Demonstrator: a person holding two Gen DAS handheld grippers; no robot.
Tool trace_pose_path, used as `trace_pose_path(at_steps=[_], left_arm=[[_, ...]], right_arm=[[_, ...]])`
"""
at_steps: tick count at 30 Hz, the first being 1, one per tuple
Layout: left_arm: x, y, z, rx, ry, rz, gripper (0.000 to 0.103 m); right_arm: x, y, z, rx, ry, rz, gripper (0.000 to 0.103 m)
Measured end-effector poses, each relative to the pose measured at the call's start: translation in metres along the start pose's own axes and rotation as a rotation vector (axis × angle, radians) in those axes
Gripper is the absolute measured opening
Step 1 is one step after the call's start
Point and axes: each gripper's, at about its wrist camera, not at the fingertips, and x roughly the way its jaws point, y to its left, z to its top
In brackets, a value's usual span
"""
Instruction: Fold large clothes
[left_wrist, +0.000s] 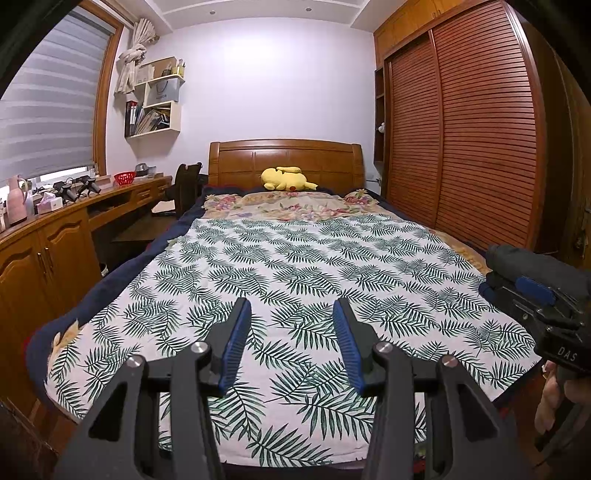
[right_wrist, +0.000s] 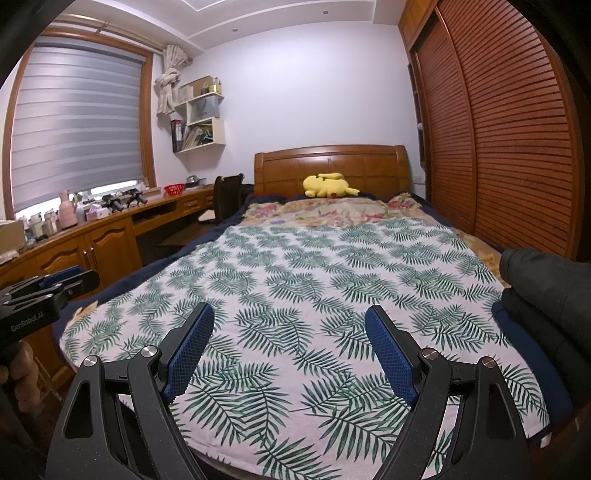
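Bedroom, foot of bed: left gripper (left_wrist: 291, 321) and right gripper (right_wrist: 290, 332) held side by side above near edge of leaf-print bedspread (left_wrist: 314, 266), both pointing toward far wooden headboard (left_wrist: 284, 158). Left jaws partly apart, right jaws wide apart; nothing between either pair. Dark clothes pile (right_wrist: 543, 295) sits at near right edge of bed, untouched, just right of right gripper. Yellow plush toy (left_wrist: 286, 179) lies against headboard. Louvred wardrobe (left_wrist: 472, 129) right, desk (left_wrist: 74, 218) left.
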Motion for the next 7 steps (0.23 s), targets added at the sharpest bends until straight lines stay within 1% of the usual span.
trace_pose_path(at_steps=[7], left_arm=[[-0.0003, 0.0011, 0.0002, -0.001, -0.002, -0.001, 0.045]], right_arm=[[-0.0007, -0.0017, -0.0003, 0.001, 0.000, 0.001, 0.086]])
